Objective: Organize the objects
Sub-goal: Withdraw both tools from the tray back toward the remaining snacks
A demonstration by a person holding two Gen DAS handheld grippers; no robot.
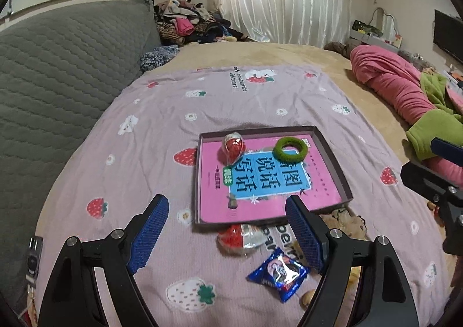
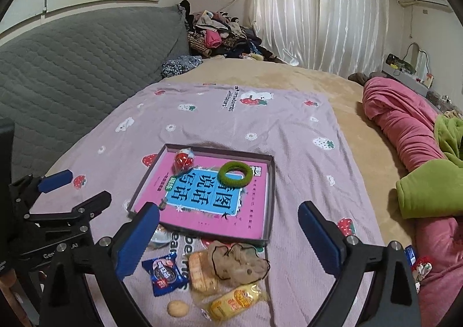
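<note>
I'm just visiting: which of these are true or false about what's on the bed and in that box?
1. The green ring lies inside the shallow box. True.
2. The blue snack packet is in the box. False: it lies on the pink sheet outside it.
3. The left gripper clamps a strawberry sweet. False: its jaws are empty.
4. A pink book lines the box bottom. True.

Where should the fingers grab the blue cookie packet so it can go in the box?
Probably by one crimped end of the blue cookie packet, coming down from above. It lies flat on the purple sheet, so there is no tall side to pinch, and the thin sealed edge gives the fingers something to close on without crushing the cookie. The end farther from the yellow snack looks freest.
</note>
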